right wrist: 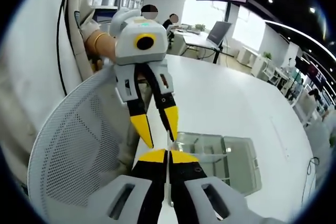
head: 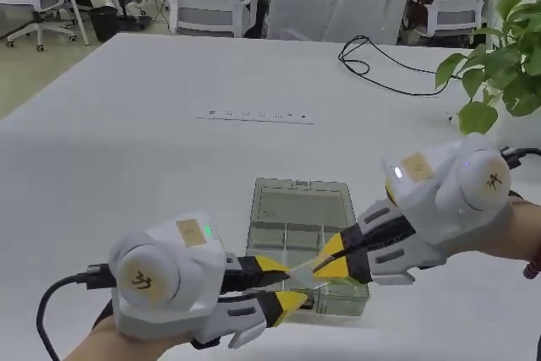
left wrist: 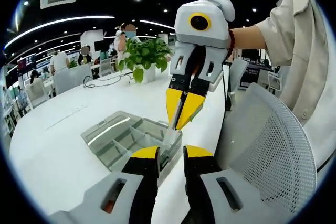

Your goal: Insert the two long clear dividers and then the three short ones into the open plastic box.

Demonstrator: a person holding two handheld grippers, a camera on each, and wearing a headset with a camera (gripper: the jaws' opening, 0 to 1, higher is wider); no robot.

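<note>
**White counter (head: 152,124) in an open-plan office: divider at the box**

Jaws of the right gripper (head: 324,259) are clamping a clear divider (right wrist: 168,139) over the near end of the open plastic box (head: 262,209), which is sitting mid-counter. Jaws of the left gripper (head: 286,283) are standing narrowly apart, just beside. Farther back, a clear strip (head: 254,116) is lying flat.

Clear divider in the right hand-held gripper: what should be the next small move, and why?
Probably lower the right hand-held gripper slightly, pushing the clear divider down into the open box. Its jaws are shut on the divider at the box's near end, and the left hand-held gripper is open beside it.
</note>
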